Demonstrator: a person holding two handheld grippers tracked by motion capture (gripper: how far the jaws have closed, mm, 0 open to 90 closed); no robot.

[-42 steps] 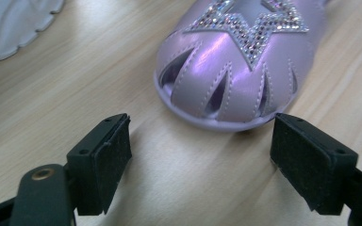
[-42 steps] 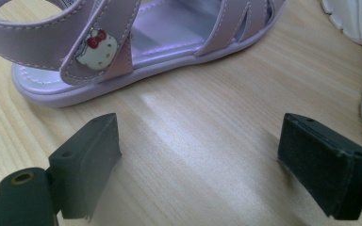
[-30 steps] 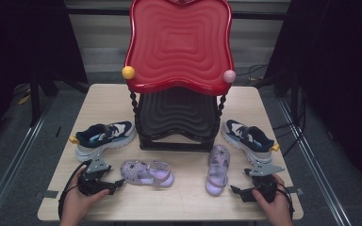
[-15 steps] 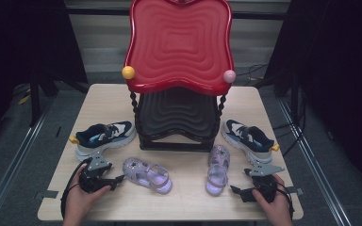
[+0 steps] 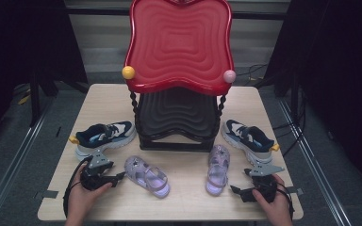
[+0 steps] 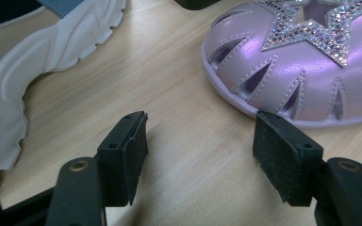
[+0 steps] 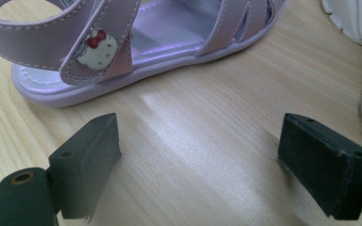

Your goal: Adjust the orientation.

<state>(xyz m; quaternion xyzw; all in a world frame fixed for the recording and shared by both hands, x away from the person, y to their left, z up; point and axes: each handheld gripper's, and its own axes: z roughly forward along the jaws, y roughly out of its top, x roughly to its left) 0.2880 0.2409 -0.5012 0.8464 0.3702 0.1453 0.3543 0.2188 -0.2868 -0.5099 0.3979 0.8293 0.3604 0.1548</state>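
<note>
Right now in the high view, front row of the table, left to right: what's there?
left gripper → left purple sandal → right purple sandal → right gripper

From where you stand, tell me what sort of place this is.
Probably a staged recording bench rather than a home: a bare wooden table ringed by dark curtains, cables on the floor, and shoes laid out around a two-tier red shoe rack.

Each bare hand carries a black gripper (image 5: 119,177) topped by a grey three-cornered plate; black cable trails off; jaws wear dark, rough rectangular pads (image 6: 278,157).
</note>
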